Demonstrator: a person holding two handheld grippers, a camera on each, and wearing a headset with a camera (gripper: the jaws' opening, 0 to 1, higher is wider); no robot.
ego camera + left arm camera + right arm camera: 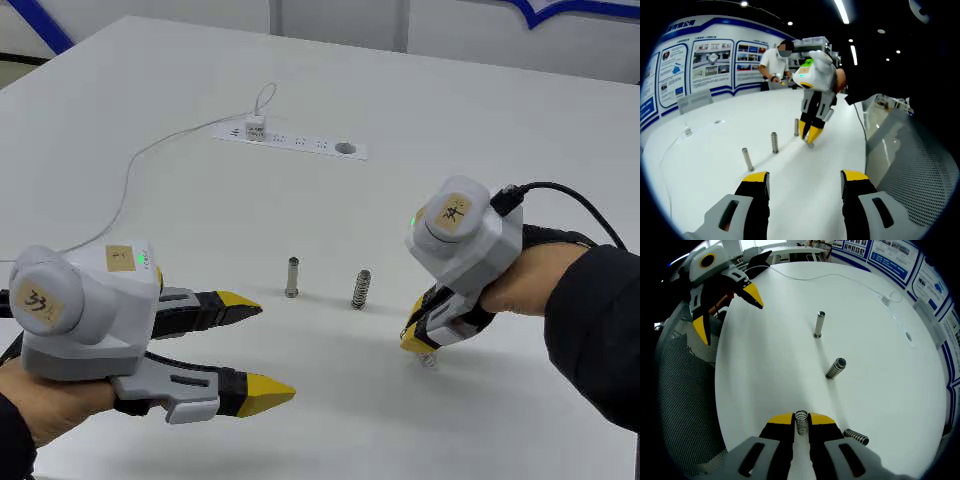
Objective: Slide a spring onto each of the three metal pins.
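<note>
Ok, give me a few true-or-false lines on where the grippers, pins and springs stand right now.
1. The left gripper is open, with nothing between its jaws. True.
2. The right gripper is empty. False: it is shut on a spring, tips pointing down close to the table.
3. The pin nearest the left gripper already carries a spring. False: that one is the bare pin; the sprung pin next to it carries one.
4. A power strip lies on the table beyond the pins. True.
</note>
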